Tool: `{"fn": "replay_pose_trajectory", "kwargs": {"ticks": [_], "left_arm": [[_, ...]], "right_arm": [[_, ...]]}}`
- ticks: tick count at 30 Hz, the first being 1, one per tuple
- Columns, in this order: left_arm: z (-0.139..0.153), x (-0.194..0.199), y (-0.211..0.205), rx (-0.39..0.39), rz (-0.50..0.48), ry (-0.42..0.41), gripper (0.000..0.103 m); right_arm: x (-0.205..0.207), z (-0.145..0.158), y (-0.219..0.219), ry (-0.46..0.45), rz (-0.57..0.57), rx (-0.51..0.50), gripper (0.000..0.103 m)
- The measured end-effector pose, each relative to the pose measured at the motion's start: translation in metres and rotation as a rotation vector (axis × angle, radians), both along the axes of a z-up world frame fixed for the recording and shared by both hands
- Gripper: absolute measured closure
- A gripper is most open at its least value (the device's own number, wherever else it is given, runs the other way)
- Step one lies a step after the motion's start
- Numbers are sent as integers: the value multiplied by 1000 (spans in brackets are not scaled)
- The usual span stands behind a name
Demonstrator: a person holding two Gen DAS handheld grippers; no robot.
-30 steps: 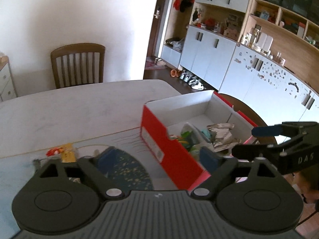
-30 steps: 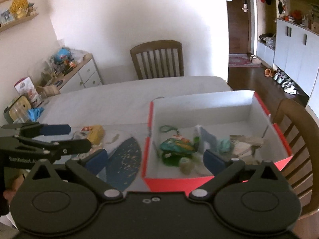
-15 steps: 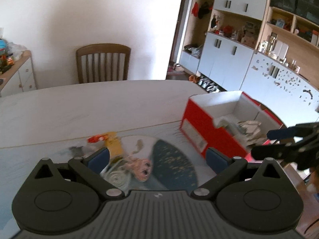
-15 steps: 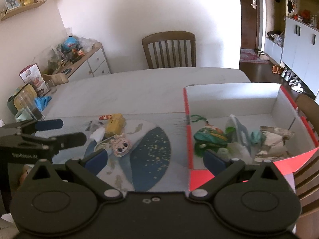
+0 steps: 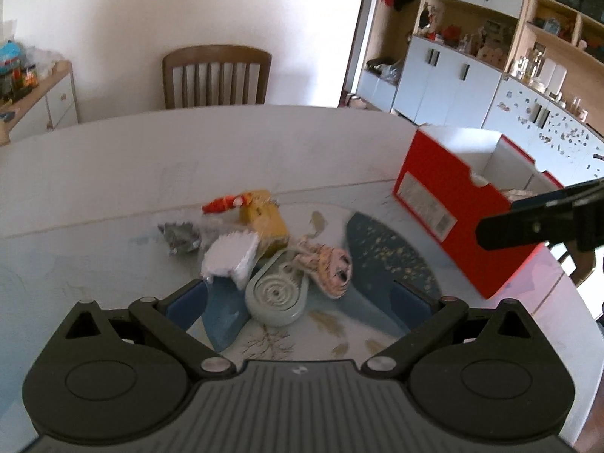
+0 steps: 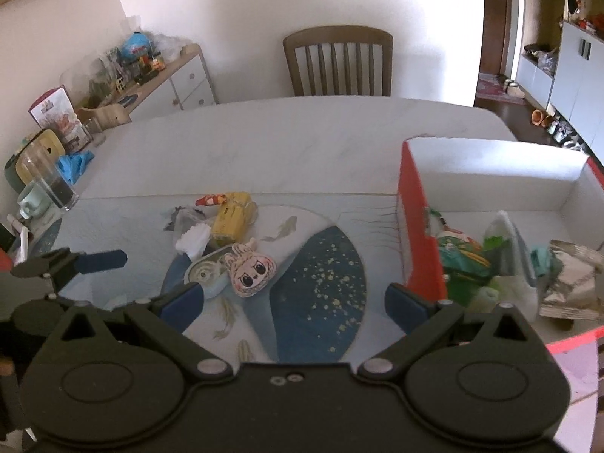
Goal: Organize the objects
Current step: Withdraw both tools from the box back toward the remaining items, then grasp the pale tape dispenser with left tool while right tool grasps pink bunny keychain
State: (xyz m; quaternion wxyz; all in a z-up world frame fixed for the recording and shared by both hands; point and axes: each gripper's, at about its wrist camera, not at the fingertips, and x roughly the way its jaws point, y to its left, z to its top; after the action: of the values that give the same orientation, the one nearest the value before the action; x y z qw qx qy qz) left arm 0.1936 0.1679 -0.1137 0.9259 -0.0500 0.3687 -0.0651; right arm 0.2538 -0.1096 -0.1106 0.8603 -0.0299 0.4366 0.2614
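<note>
Both tools are swinging away from the red box [image 6: 421, 249] toward the small pile on the surface [image 5: 113, 173]; one second ago the box was filling the middle of both views, and now it is sitting to the right of each tool. The left tool [image 5: 298, 304] is wide open and holding nothing, with the spiral disc [image 5: 275, 294] just ahead between its fingers. The right tool [image 6: 292, 298] is also wide open and empty, with the cartoon face pouch [image 6: 250, 273] just ahead of it, a little to the left.

The items are touching and overlapping: the pouch is leaning on the disc, and the white packet [image 5: 231, 255] and yellow box [image 5: 266, 221] are lying just behind it. I judge that closing on the disc could also catch the pouch or push the pile apart, because they are so close. The two tools are also aiming at nearly the same place and could bump.

Only the right wrist view is showing the inside of the red box, with green and silver wrappers, and the glass [image 6: 47, 185] far to the left. Only the left wrist view is showing the label on the outer wall of the box.
</note>
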Motion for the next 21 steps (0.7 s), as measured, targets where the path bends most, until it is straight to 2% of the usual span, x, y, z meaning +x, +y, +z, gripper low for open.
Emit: {"fn": "replay_pose_trajectory", "kwargs": {"ticks": [7, 12, 21], "left_arm": [[-25, 13, 5, 33, -1, 15, 0], [-44, 25, 3, 48, -22, 62, 0], [-56, 39, 5, 47, -18, 74, 0]], "right_arm": [[17, -23, 23, 50, 42, -25, 2], [29, -43, 47, 84, 108, -73, 6], [51, -63, 74, 128, 149, -117, 8]]}}
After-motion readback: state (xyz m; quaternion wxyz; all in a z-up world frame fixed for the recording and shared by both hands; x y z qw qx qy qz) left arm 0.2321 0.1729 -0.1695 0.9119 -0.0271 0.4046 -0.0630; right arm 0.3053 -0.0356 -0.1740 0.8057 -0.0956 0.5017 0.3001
